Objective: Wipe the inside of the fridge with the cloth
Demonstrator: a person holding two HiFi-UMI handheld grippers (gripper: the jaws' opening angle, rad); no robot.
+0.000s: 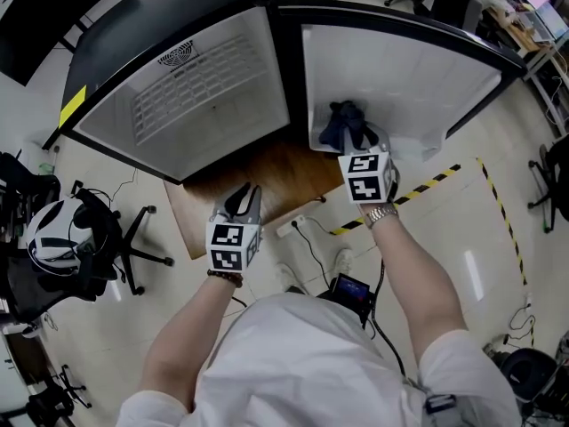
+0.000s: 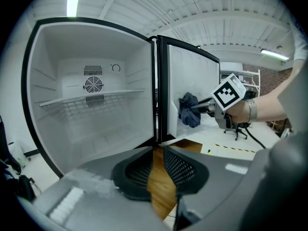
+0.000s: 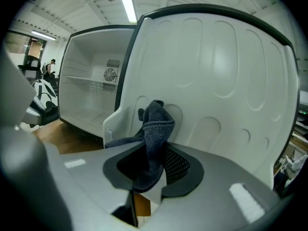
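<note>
The black mini fridge (image 1: 204, 96) stands open, with a white inside and a wire shelf (image 2: 91, 100). Its door (image 1: 400, 78) is swung out to the right and shows its white liner (image 3: 216, 81). My right gripper (image 1: 354, 140) is shut on a dark blue cloth (image 3: 156, 129), which bunches up against the low door shelf (image 3: 120, 124). The left gripper view shows the same cloth (image 2: 189, 110) pressed to the door liner. My left gripper (image 2: 156, 170) hangs lower, in front of the fridge's hinge edge. Its jaws stand a little apart with nothing between them.
The fridge sits on a wooden board (image 1: 276, 176). An office chair with a white helmet (image 1: 62, 238) stands at the left. A power strip and cables (image 1: 298, 227) lie by my feet. Yellow-black tape (image 1: 427, 185) marks the floor at the right.
</note>
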